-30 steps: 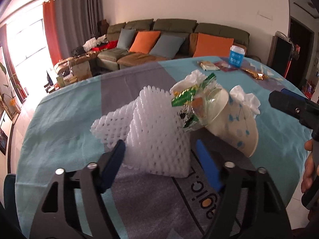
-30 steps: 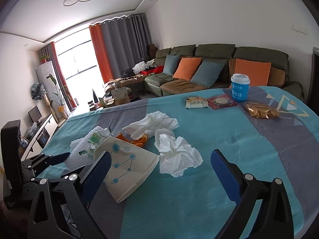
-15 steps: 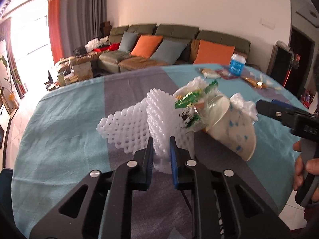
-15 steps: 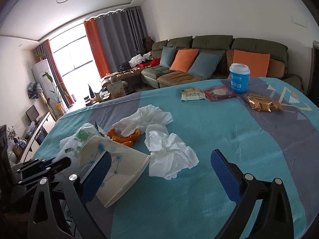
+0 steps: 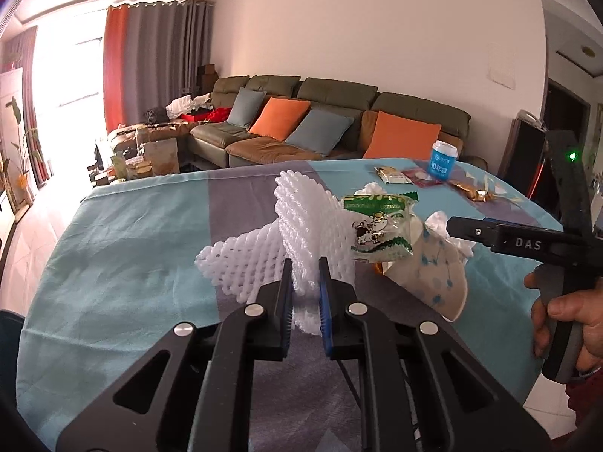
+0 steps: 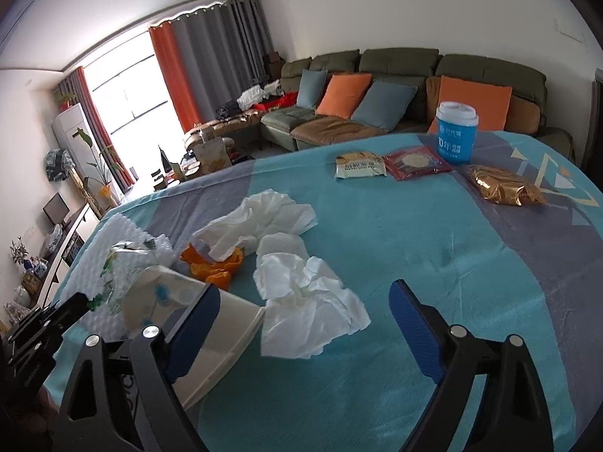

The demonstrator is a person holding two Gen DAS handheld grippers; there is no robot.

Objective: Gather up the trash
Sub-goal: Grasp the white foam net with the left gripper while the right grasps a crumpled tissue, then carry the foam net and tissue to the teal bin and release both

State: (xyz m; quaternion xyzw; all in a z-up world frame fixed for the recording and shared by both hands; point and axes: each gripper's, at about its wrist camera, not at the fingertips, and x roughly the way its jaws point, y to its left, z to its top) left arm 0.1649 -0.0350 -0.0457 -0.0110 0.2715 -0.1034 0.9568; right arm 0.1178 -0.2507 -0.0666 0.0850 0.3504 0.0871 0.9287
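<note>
My left gripper is shut on the white foam fruit net and holds it lifted off the table. A clear green-printed wrapper rests against the net, beside a tipped paper cup with blue dots. My right gripper is open and empty over the table, its left finger at the tipped cup. Crumpled white tissues and orange peel lie between its fingers and beyond. The foam net also shows at the left of the right wrist view.
At the table's far side stand a blue cup with a white lid, two flat snack packets and a gold wrapper. The teal and grey tablecloth covers the table. A sofa stands behind.
My left gripper closed on the foam net and lifted it. The right gripper moved forward and down toward the cup and tissues, still open.
</note>
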